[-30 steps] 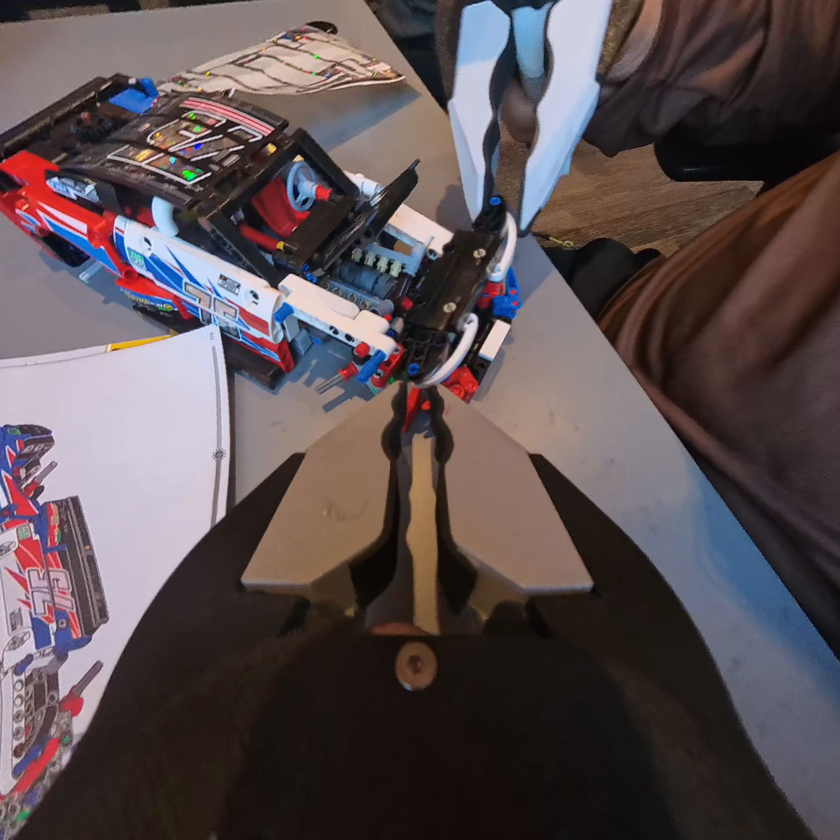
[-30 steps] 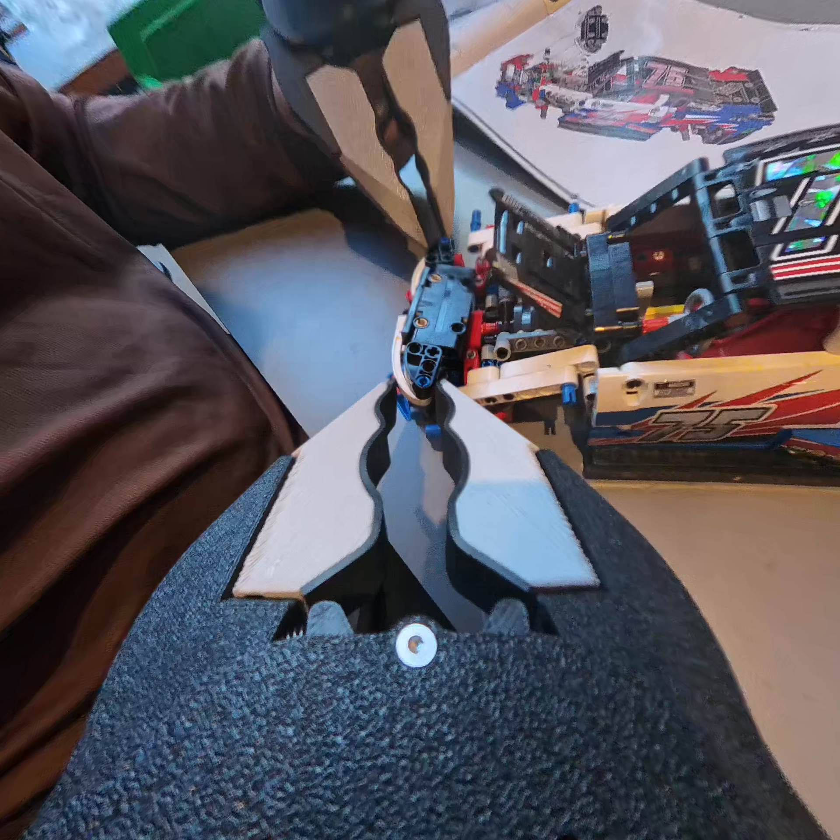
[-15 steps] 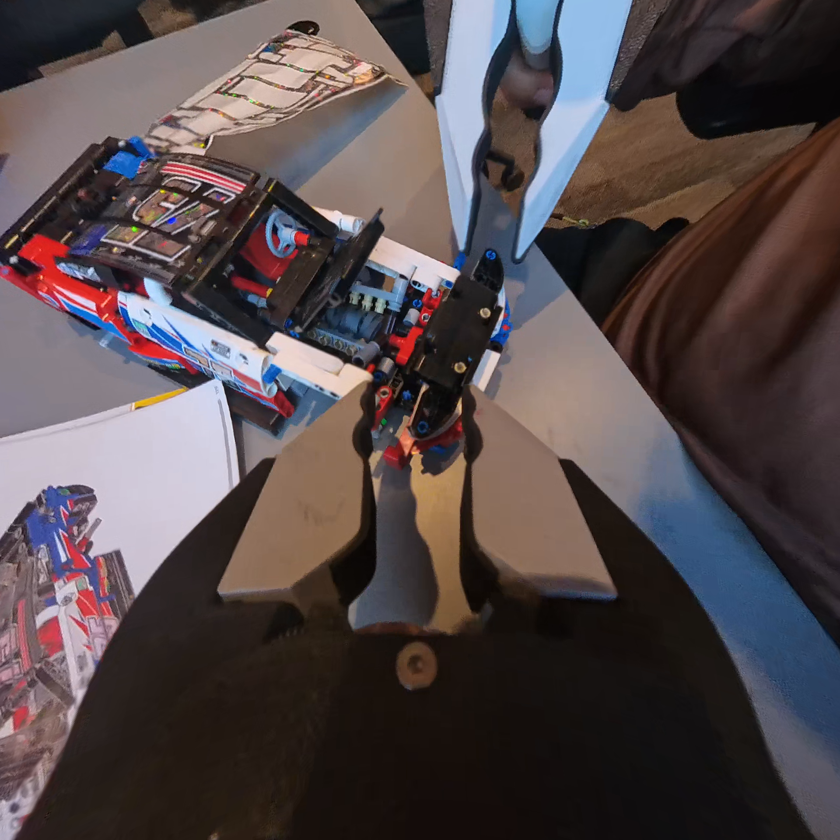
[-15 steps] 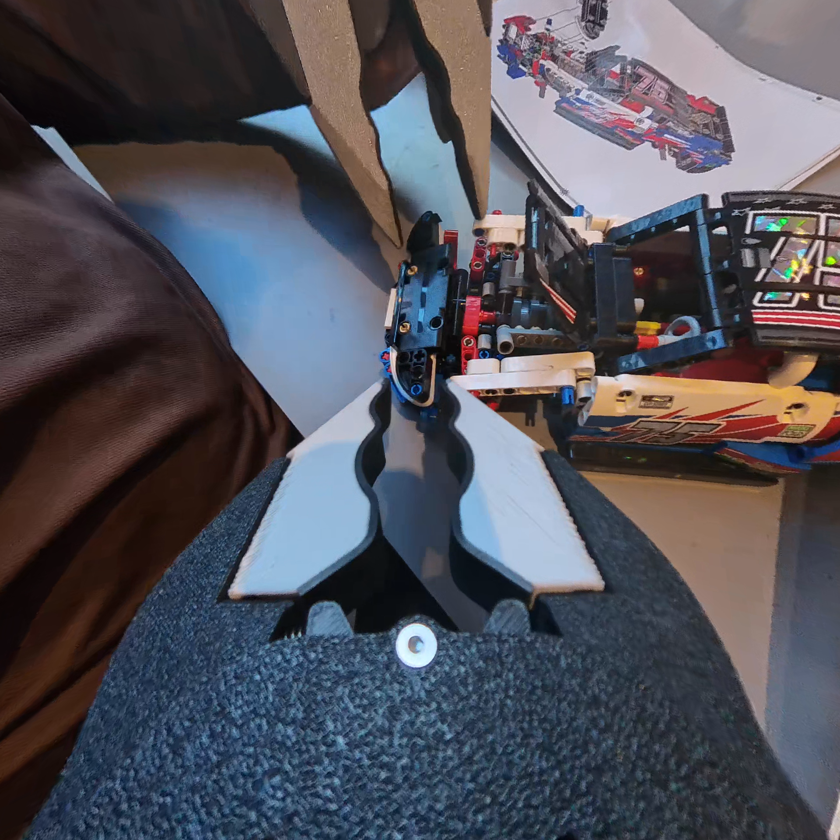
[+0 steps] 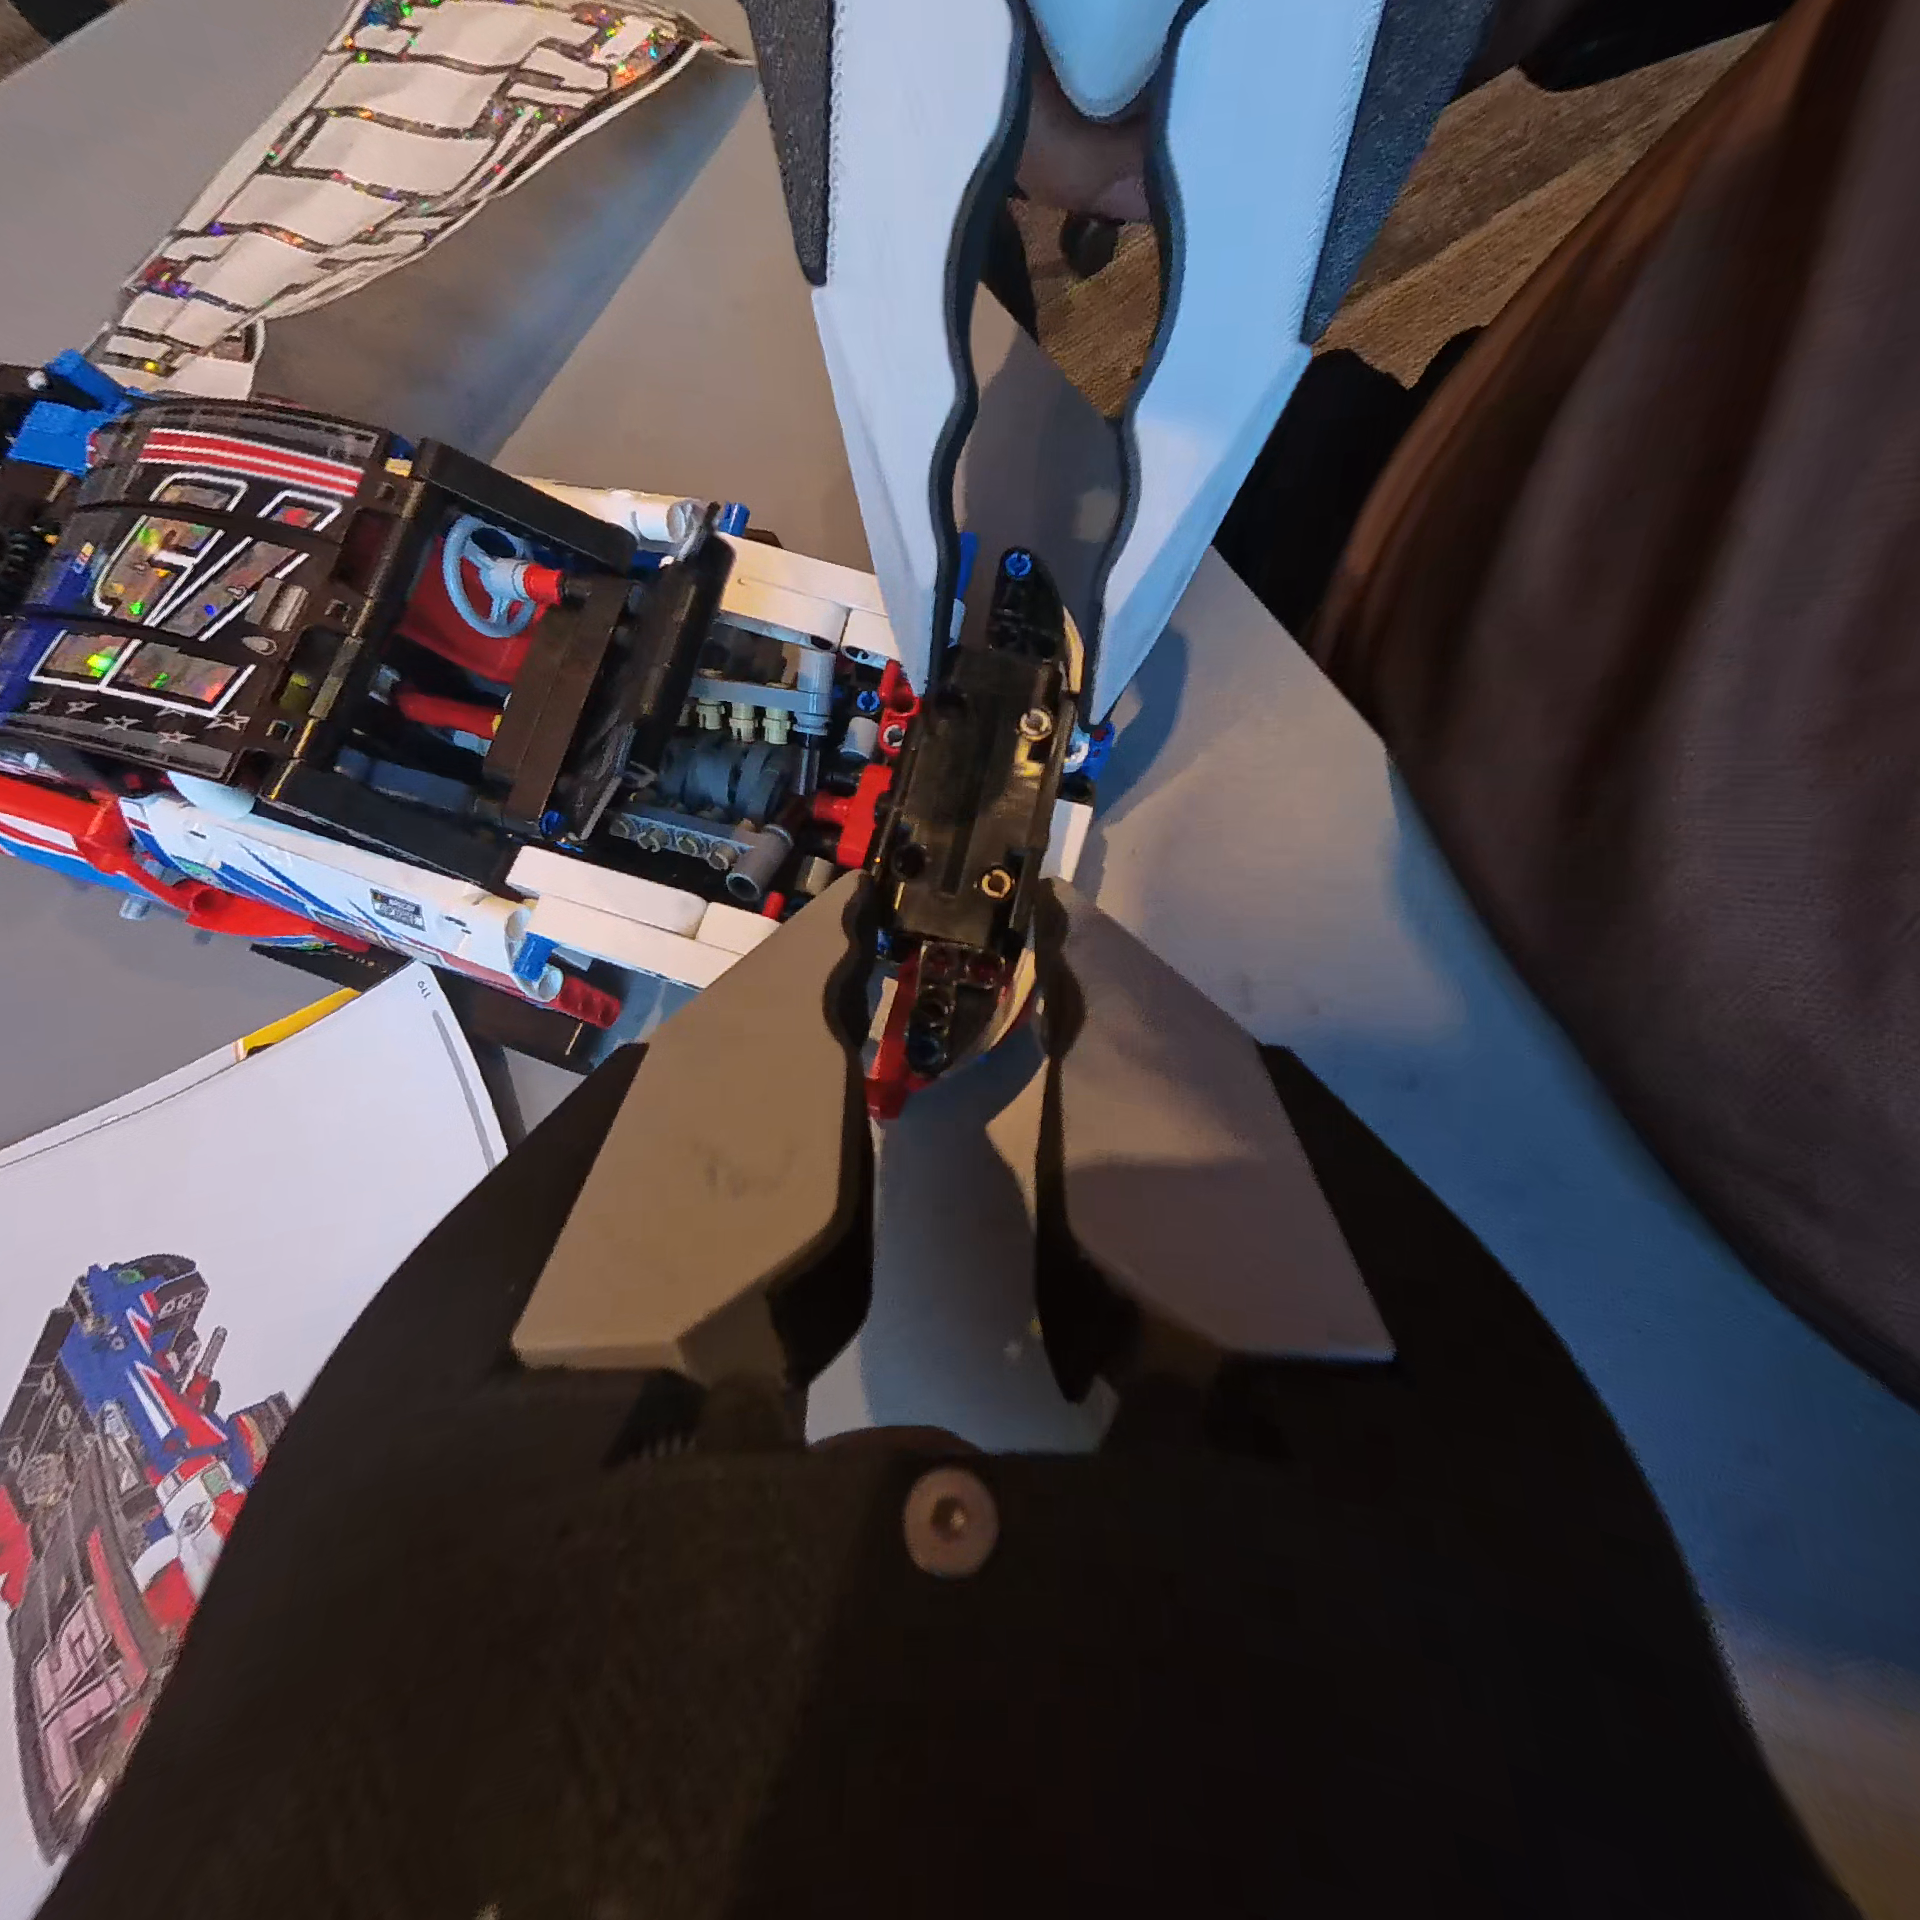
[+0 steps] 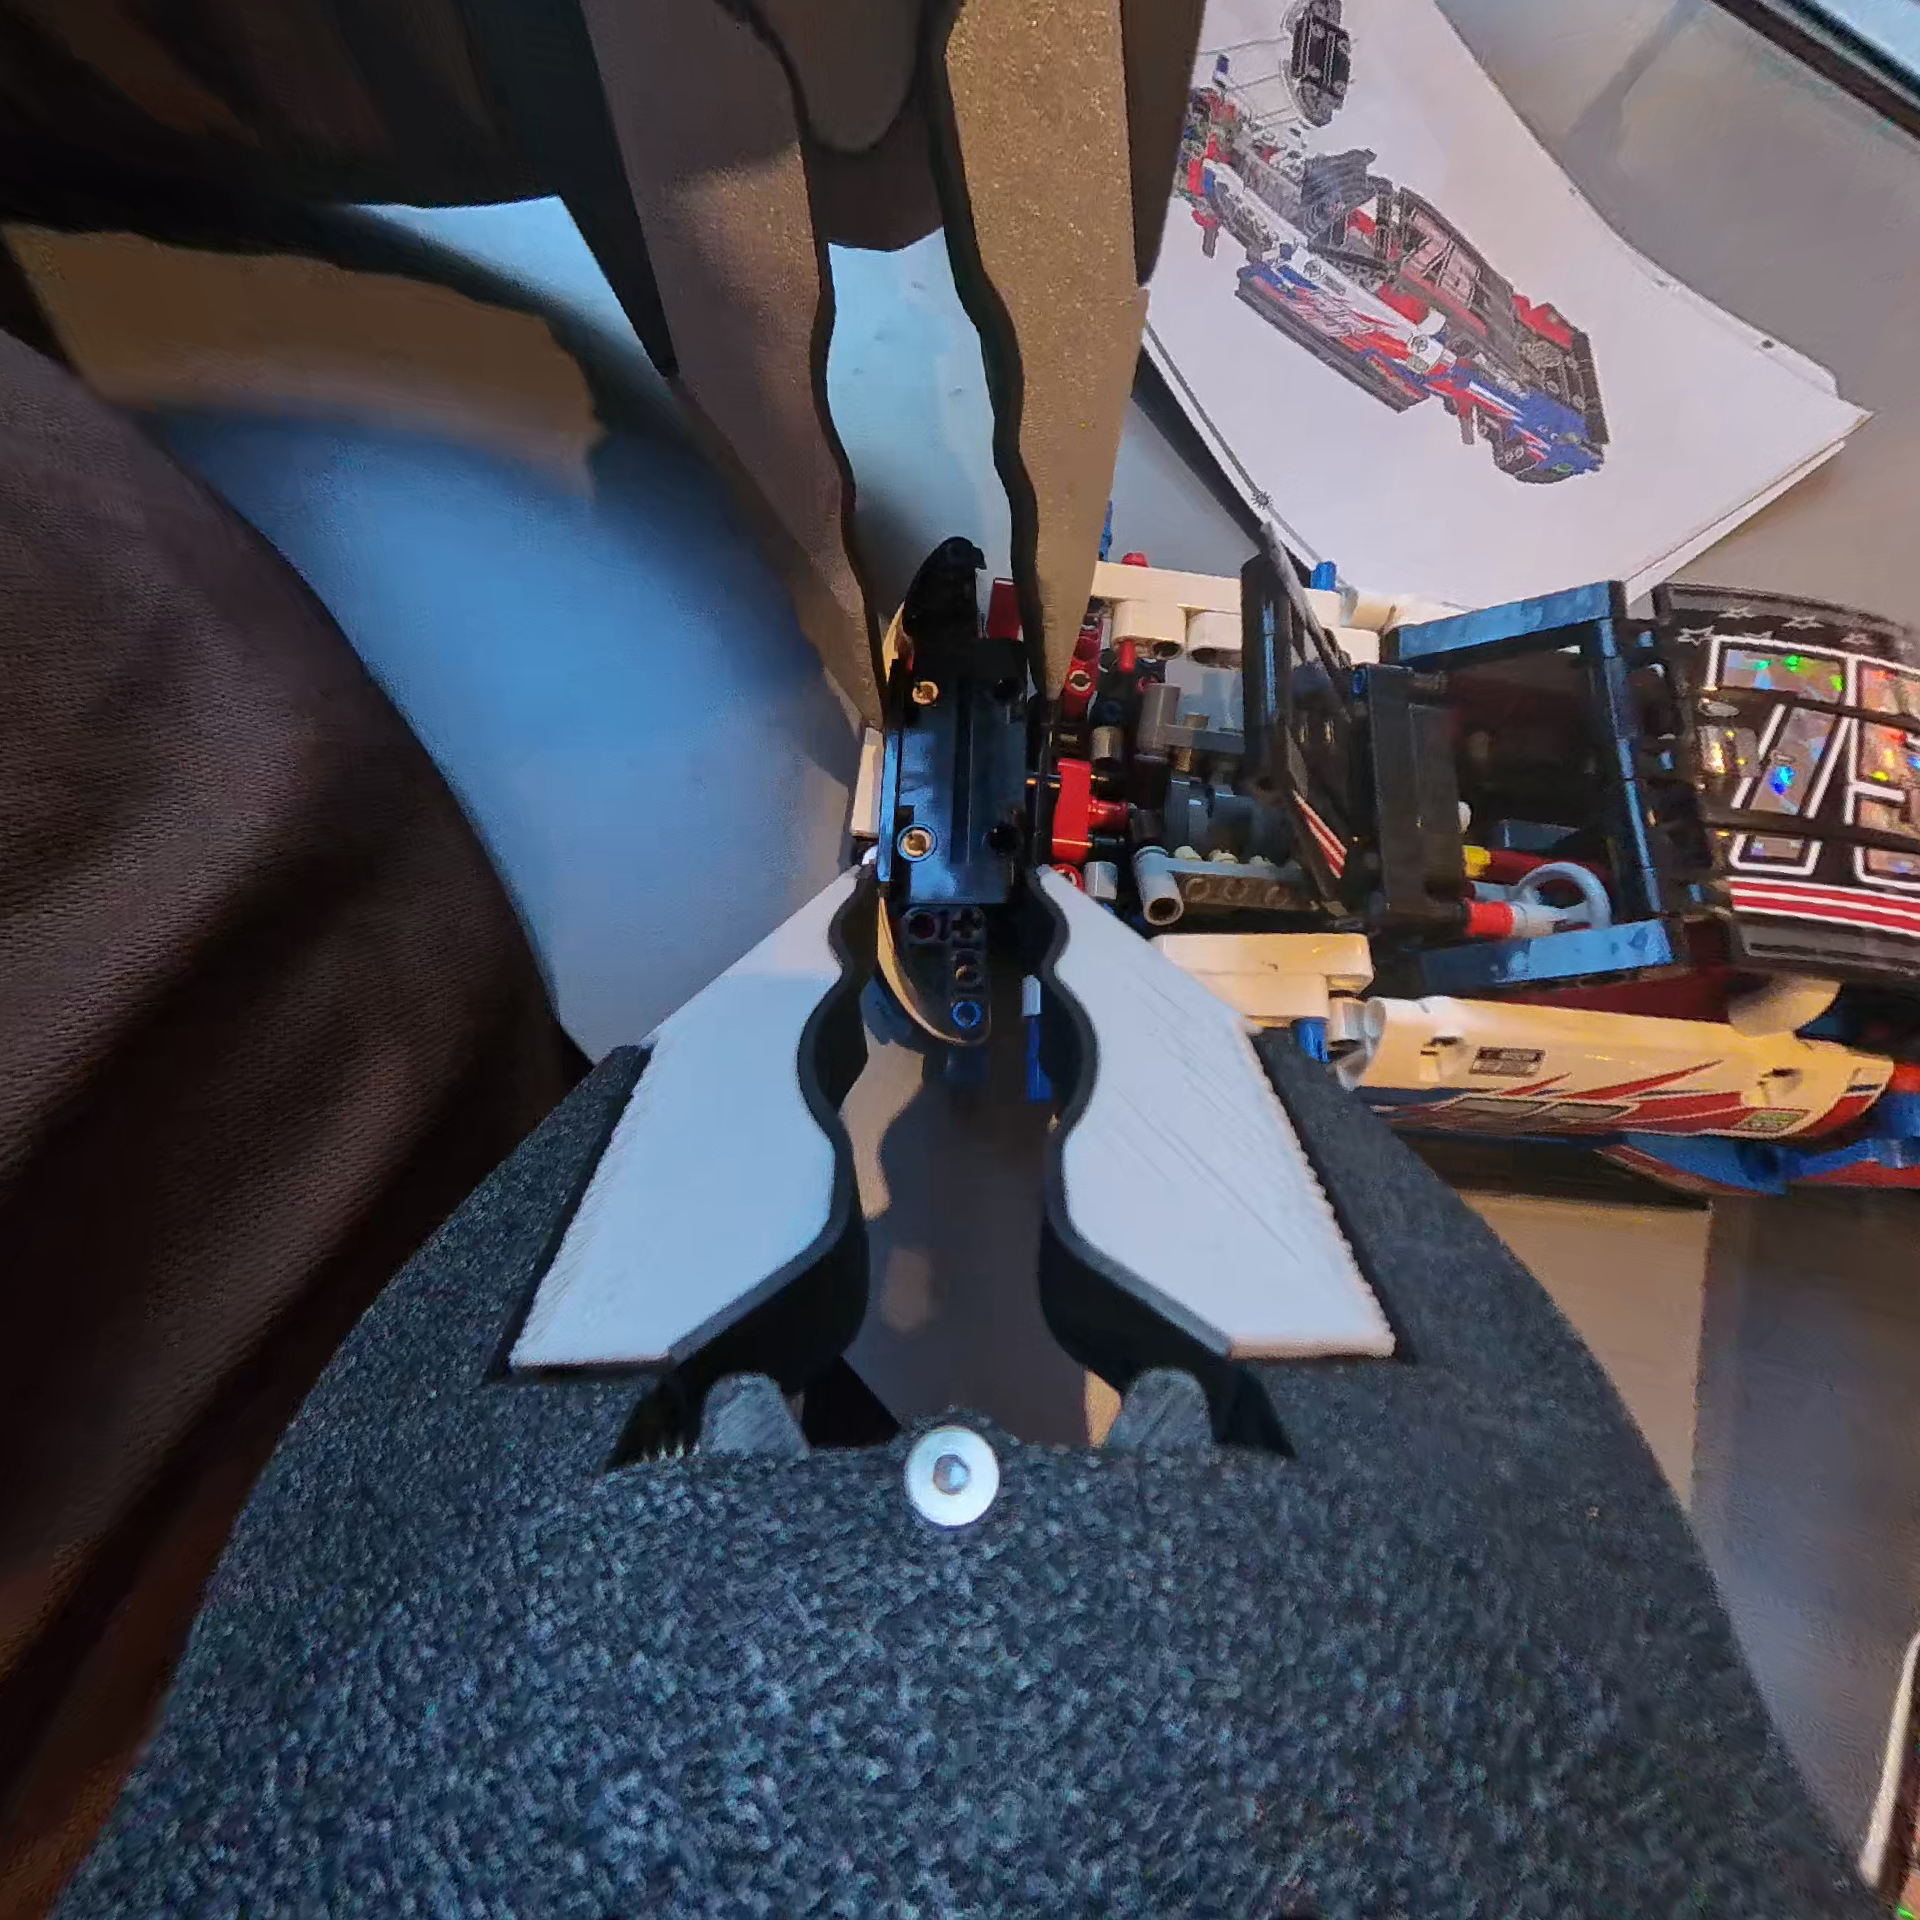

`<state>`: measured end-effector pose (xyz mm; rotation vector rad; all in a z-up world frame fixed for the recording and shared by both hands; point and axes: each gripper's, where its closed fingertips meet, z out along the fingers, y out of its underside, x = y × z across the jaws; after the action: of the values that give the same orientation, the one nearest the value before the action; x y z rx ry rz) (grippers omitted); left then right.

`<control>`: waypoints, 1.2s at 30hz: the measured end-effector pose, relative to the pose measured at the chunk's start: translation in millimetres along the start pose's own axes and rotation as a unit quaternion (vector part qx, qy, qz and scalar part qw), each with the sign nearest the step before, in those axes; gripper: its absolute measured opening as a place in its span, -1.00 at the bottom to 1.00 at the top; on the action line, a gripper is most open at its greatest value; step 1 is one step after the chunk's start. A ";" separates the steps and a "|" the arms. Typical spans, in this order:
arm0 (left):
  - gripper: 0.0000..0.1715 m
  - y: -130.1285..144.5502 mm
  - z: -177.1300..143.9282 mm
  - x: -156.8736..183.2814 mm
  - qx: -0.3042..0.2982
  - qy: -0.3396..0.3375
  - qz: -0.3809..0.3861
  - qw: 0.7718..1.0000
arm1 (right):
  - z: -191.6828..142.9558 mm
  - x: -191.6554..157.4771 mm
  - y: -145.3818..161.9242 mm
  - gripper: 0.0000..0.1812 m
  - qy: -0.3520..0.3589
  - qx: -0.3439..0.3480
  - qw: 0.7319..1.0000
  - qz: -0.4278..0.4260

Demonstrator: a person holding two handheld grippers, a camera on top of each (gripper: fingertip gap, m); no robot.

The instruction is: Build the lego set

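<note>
Left gripper [image 5: 948, 940]: Your near tool. Its fingers are parted and straddle the near tip of the black end assembly [image 5: 971, 800]; contact with the sides looks likely, but a firm pinch cannot be confirmed.
Right gripper [image 6: 951, 909]: Likewise parted, bracketing the opposite tip of that same piece. Whether its pads bear on the plastic cannot be told.
Black end assembly: A narrow black block with curved tips and small pin holes, standing across the end of the car. It sits between your two tools, close to the table [image 5: 1278, 935] edge nearest you.
Lego car [image 5: 343, 707]: Long red, white and blue model lying on the grey table, running away from the grippers; cockpit and engine parts exposed.
Handling: I judge the model light, rigid and brittle at its joints. Smooth plastic will slip under a weak squeeze. Pins may pop if you twist.
Where to hold: Take the black block by its flat long sides, not the thin curved tips. Press straight toward the chassis.
Instruction booklet [image 5: 239, 1299]: Open beside the car, on your left.
Sticker sheet [image 5: 395, 166]: Farthest, beyond the model.
</note>
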<state>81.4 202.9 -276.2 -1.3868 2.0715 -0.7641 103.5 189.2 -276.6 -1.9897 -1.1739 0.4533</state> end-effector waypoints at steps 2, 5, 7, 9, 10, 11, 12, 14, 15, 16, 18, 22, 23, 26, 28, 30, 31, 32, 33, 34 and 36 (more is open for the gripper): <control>-0.69 -0.7 -0.1 -0.2 0.007 0.009 -0.008 1.000 | -0.2 0.1 0.0 -0.70 -0.005 0.003 1.000 0.014; -0.69 -5.4 -2.5 -1.4 0.021 0.016 -0.016 1.000 | -2.4 0.8 -1.0 -0.70 -0.012 0.016 0.999 0.043; -0.69 -9.6 -4.8 -2.2 0.033 0.018 -0.019 0.999 | -5.8 1.9 -2.9 -0.70 -0.012 0.027 0.998 0.055; -0.69 -10.9 -5.1 -3.6 0.037 0.019 -0.022 0.999 | -7.4 3.5 -3.9 -0.70 -0.014 0.030 0.997 0.064; -0.69 -10.2 -4.6 -3.8 0.036 0.020 -0.024 0.999 | -6.9 3.8 -3.6 -0.70 -0.016 0.029 0.997 0.067; -0.69 -8.6 -4.1 -3.0 0.033 0.024 -0.024 0.999 | -6.1 3.1 -3.6 -0.70 -0.019 0.027 0.997 0.068; -0.69 -6.9 -4.1 -1.7 0.030 0.027 -0.024 0.999 | -5.1 1.8 -4.0 -0.70 -0.021 0.027 0.997 0.068; -0.69 -4.4 -5.1 0.2 0.029 0.029 -0.023 0.999 | -2.9 -0.6 -4.4 -0.70 -0.021 0.025 0.997 0.064; -0.69 -3.7 -5.7 0.7 0.030 0.029 -0.026 0.999 | -2.2 -1.2 -4.8 -0.70 -0.019 0.024 0.998 0.061; -0.69 -2.9 -6.1 1.0 0.030 0.029 -0.028 0.999 | -1.7 -1.6 -5.4 -0.70 -0.018 0.025 0.998 0.061; -0.69 -1.8 -5.6 0.9 0.034 0.031 -0.033 0.998 | -0.3 -1.7 -4.4 -0.70 -0.023 0.022 0.997 0.067; -0.69 -1.3 -3.6 -0.8 0.040 0.040 -0.042 0.998 | -0.5 -0.3 -3.4 -0.70 -0.032 0.024 0.996 0.083; -0.69 -1.5 -3.8 -0.8 0.040 0.041 -0.042 0.997 | -0.5 -0.4 -3.3 -0.70 -0.035 0.024 0.995 0.086; -0.70 -0.7 -4.1 -0.2 0.041 0.044 -0.039 0.997 | 0.0 -0.9 -3.6 -0.70 -0.038 0.022 0.995 0.088; -0.70 -0.5 -4.6 -0.3 0.044 0.049 -0.042 0.997 | 0.2 -1.0 -3.8 -0.70 -0.042 0.022 0.995 0.091; -0.70 -0.2 -4.7 -0.4 0.046 0.053 -0.043 0.997 | 0.5 -1.0 -3.7 -0.70 -0.045 0.021 0.994 0.094; -0.70 -0.3 -4.8 -0.3 0.047 0.054 -0.043 0.996 | 0.4 -1.1 -3.7 -0.70 -0.047 0.021 0.994 0.095; -0.70 -0.3 -4.9 -0.2 0.047 0.055 -0.042 0.996 | 0.1 -1.2 -3.6 -0.70 -0.047 0.020 0.994 0.094; -0.70 -0.2 -5.0 -0.2 0.048 0.054 -0.041 0.997 | -0.3 -1.0 -3.3 -0.70 -0.046 0.017 0.995 0.091; -0.70 -0.3 -5.1 -0.2 0.048 0.054 -0.039 0.997 | -0.5 -1.0 -3.3 -0.70 -0.043 0.015 0.995 0.086; -0.69 0.7 -5.1 -0.2 0.046 0.054 -0.039 0.997 | -0.2 -1.3 -3.5 -0.70 -0.039 0.009 0.996 0.078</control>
<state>77.5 204.1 -273.1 -1.4105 2.0464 -0.9738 100.9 189.0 -273.9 -2.0724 -1.0615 0.6246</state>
